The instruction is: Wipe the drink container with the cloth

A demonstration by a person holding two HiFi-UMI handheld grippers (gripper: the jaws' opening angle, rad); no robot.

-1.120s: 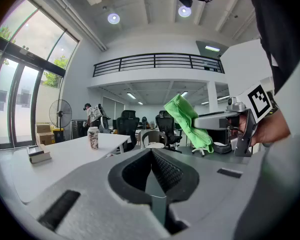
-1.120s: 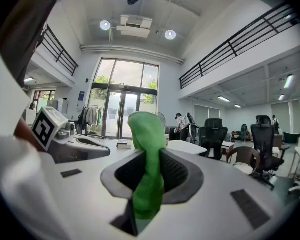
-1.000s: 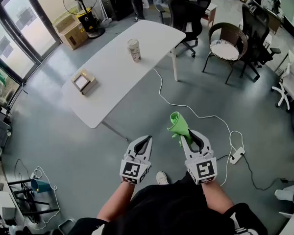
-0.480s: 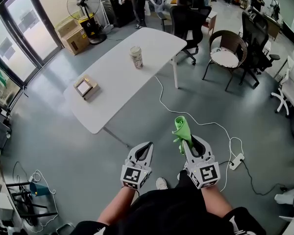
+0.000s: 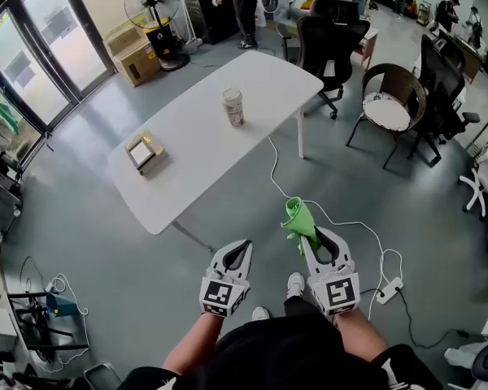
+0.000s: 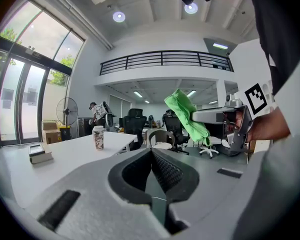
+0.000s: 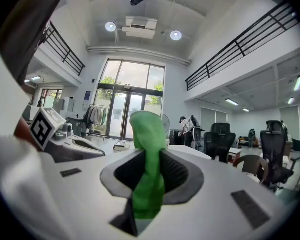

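Note:
The drink container [image 5: 233, 106], a tall patterned cup with a lid, stands upright on the white table [image 5: 195, 149], far ahead of both grippers; it also shows small in the left gripper view [image 6: 98, 137]. My right gripper [image 5: 307, 235] is shut on a green cloth [image 5: 298, 218] that sticks up past its tips, and the cloth [image 7: 148, 159] fills the jaws in the right gripper view. My left gripper [image 5: 242, 247] is shut with nothing in it. Both hover over the floor, short of the table's near end.
A small box [image 5: 142, 152] lies on the table's left part. Office chairs [image 5: 332, 44] and a round wicker chair [image 5: 388, 110] stand to the right. A white cable [image 5: 325, 207] runs over the floor to a power strip [image 5: 389, 290]. A fan [image 5: 158, 10] and cartons [image 5: 136, 51] stand behind.
The view has shifted forward: the table and cup sit a little closer and lower in the head view. Both grippers keep their hold and relative position.

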